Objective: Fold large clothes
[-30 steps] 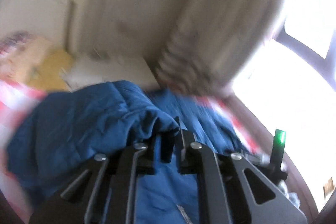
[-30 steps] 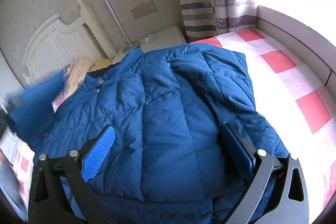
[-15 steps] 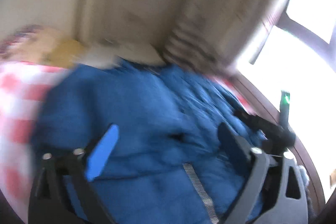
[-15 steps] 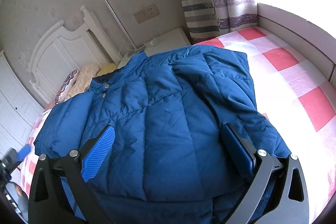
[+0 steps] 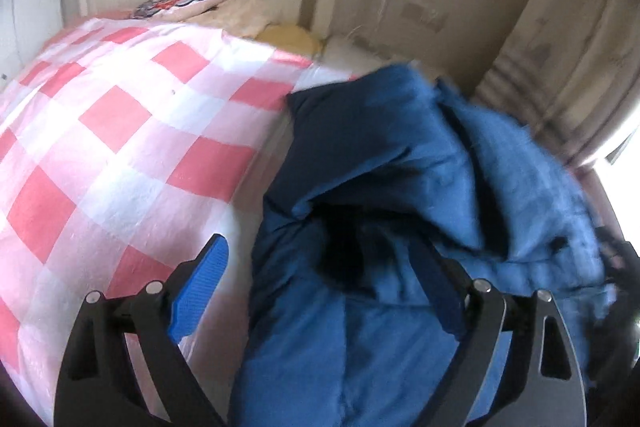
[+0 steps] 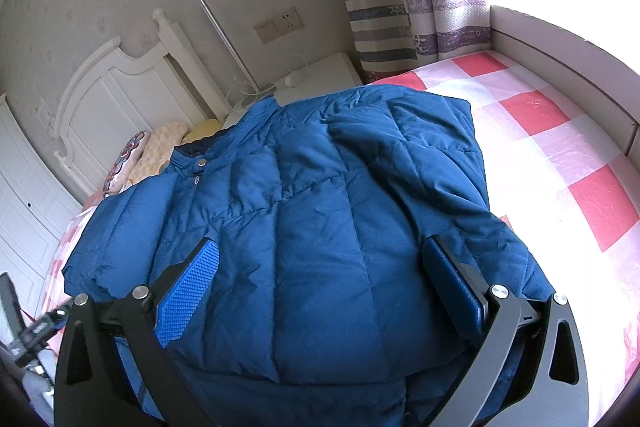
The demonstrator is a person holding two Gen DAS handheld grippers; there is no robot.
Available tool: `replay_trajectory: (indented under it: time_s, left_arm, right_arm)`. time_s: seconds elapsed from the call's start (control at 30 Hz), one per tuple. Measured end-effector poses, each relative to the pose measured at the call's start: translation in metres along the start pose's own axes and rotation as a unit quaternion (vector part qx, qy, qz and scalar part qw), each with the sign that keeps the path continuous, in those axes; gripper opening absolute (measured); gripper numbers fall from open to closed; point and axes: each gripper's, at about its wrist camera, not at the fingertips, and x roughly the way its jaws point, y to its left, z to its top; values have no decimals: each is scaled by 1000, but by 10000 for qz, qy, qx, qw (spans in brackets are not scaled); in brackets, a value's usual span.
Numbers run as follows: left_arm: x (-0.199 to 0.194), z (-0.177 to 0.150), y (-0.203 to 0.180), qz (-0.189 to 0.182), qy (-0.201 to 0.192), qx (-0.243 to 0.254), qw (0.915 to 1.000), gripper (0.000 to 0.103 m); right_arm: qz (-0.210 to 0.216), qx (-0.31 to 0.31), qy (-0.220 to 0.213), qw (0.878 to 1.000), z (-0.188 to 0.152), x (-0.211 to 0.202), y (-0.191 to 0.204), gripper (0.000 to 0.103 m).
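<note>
A blue quilted puffer jacket (image 6: 320, 219) lies on the bed with both sleeves folded in over its body, collar toward the headboard. My right gripper (image 6: 320, 291) is open and empty, hovering just above the jacket's lower half. In the left wrist view the jacket (image 5: 400, 187) fills the right side, blurred. My left gripper (image 5: 332, 291) is open and empty at the jacket's left edge, its left finger (image 5: 200, 291) over the bedspread.
The bed has a red and white checked spread (image 5: 120, 115) and a white headboard (image 6: 120, 87) with pillows (image 6: 160, 147). A white nightstand (image 6: 316, 75), a striped curtain (image 6: 400, 7) and a grey window ledge (image 6: 560, 43) border the bed.
My left gripper has let go of the sleeve it held a second ago, opened, and swung left off the jacket. The sleeve now lies on the jacket. The right gripper stayed still.
</note>
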Motion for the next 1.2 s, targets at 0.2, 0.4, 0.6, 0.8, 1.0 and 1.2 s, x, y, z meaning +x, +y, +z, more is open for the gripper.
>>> replay_trajectory:
  time_s: [0.2,0.4,0.6,0.8,1.0,1.2]
  left_arm:
    - [16,-9,9,74,181,-87,9998,94]
    - [16,-9,7,181,137,-63,9997,96]
    - [17,-9,12,39,168,-207,9996,98]
    - [18,-8,13,15,161,-229,9996,98]
    - [18,-8,13,3,159,-235,9996,98]
    - [19,-8,13,-5,156,-242,9996,99]
  right_arm:
    - [-104,-64,32,9999,-1,1,4,98]
    - [-896,-885,-296,9916,-7,-12,41,97]
    - [-419,-2884,-363,9559,-42,-19,158,97]
    - [118,-4531,-20,8914,-83,9,255,91]
    - [173,-5027,360,8635,-89,43,270,79]
    - [1079,-3889,-117,9149,-58,2,243,16]
